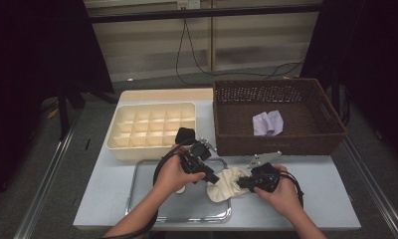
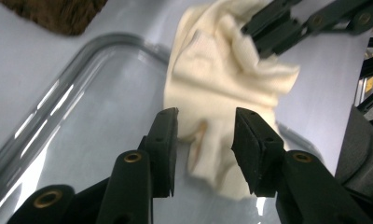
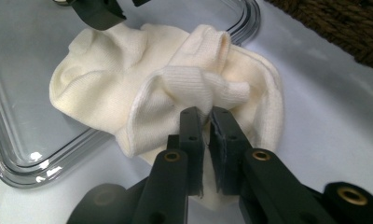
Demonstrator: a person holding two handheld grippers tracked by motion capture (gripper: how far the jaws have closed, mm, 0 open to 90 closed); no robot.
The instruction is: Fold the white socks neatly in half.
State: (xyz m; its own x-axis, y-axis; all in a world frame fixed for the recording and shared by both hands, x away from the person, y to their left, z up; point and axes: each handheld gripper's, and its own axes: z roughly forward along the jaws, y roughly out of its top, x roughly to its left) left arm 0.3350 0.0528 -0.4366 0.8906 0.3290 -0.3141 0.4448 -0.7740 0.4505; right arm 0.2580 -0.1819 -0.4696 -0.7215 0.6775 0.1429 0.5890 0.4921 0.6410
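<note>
Cream sock (image 1: 226,185) at the metal tray's (image 1: 137,199) right rim.
Right tongs (image 3: 207,116) pinch its fold; left tongs (image 2: 205,133) stand open over it. Divided box (image 1: 149,130) and wicker basket (image 1: 276,144) lie far; no writing readable.

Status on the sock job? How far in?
Early. Done: nothing filed; the divided box looks empty. In hand: the right gripper pinches the cream sock lying over the tray edge, while the left gripper is open, sock between its jaws, unpinched. Left: folding, filing, and the pale cloth in the basket.
</note>
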